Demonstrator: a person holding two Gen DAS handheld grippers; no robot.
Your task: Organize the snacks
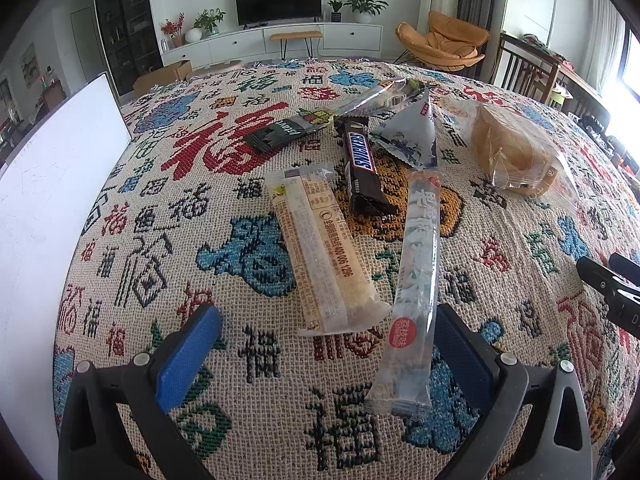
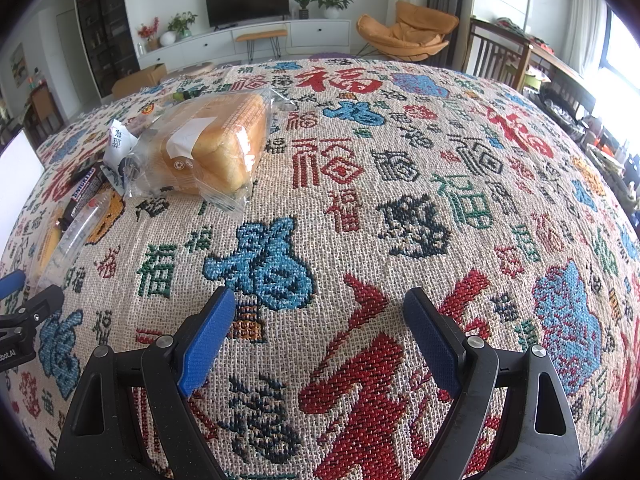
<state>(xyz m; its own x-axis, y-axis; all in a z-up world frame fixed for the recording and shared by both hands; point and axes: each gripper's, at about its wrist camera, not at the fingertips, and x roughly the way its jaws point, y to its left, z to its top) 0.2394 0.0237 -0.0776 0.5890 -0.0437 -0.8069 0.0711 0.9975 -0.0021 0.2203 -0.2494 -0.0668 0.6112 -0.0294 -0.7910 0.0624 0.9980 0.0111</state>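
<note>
Several wrapped snacks lie on the patterned tablecloth. In the left wrist view I see a beige wafer pack, a clear jelly stick, a Snickers bar, a triangular pouch, a dark packet, a long clear pack and bagged bread. My left gripper is open; the near ends of the wafer pack and jelly stick lie between its fingers. My right gripper is open over bare cloth, with the bread ahead to its left.
A white box stands at the cloth's left edge. The right gripper shows at the right of the left wrist view; the left gripper shows at the left of the right wrist view. Wooden chairs stand beyond the far right.
</note>
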